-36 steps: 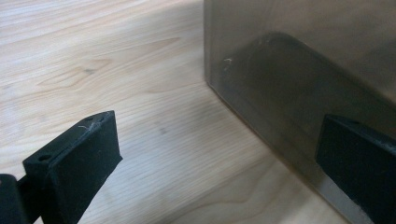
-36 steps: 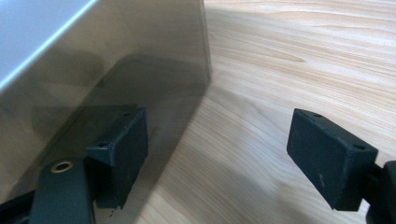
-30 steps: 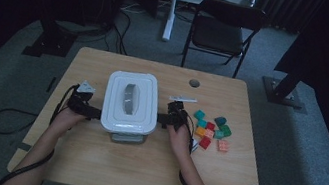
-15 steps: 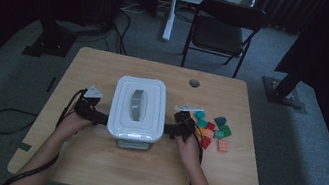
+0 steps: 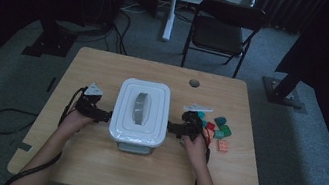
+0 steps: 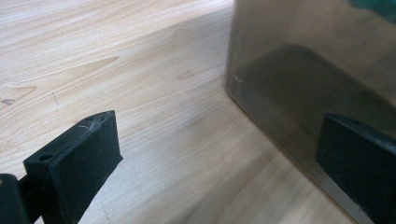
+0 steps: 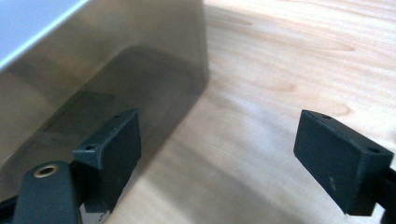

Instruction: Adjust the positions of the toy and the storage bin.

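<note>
Right gripper (image 5: 177,128): jaws spread wide and just been opening, nothing between the pads; in the right gripper view the left pad (image 7: 114,154) sits close against the container wall, the other pad stands over bare wood.
Left gripper (image 5: 102,114): jaws spread, nothing pinched; in the left gripper view one pad (image 6: 359,161) lies against the container's side, the other over the table.
Pads: matte black, blocky, flat-faced, with small screw holes.
Container (image 5: 141,114): rectangular tub with rounded corners, smoky translucent walls, standing at the table's middle between the two grippers.
Lid (image 5: 127,97): white, smooth plastic, seated on the container, with a grey recessed handle at its centre.
Table (image 5: 90,161): pale wood-grain top, rounded corners, a round hole near the far edge.
Blocks (image 5: 217,130): small angular pieces, teal, red and orange, clustered just right of the right gripper.
Chair (image 5: 221,28): dark folding type, beyond the table.
</note>
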